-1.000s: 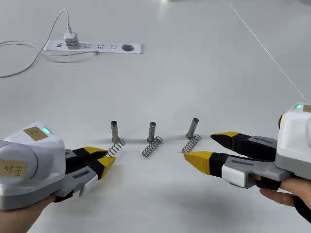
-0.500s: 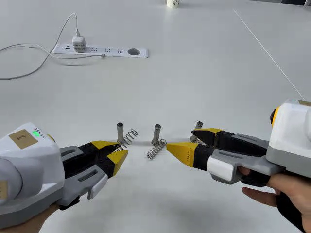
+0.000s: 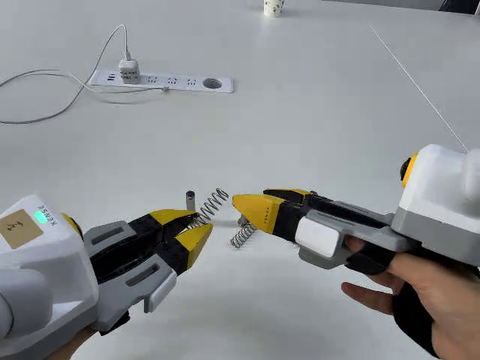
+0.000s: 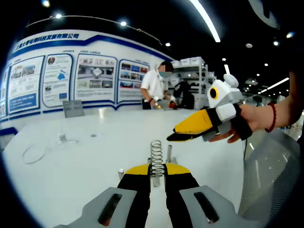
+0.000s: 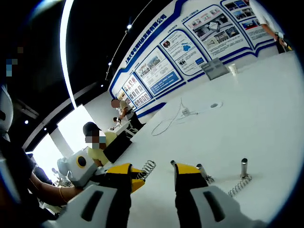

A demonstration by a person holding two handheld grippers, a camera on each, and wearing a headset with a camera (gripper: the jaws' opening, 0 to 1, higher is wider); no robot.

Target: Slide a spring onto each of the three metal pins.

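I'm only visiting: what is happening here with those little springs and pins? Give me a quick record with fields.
Surface: white table
Left hand-held gripper: shut on one end of the held spring
Right hand-held gripper: open, empty, tips close to the held spring
Left pin: upright, bare
Loose spring: lying on the table
Far back: power strip, one plug in it

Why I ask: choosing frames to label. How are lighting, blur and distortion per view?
Head view: soft even light, faint shadows; the thin coiled metal spring in the left gripper is sharp. Left gripper view: fisheye curving, dark ceiling, glaring strip light. Right gripper view: same curving, bright white table.
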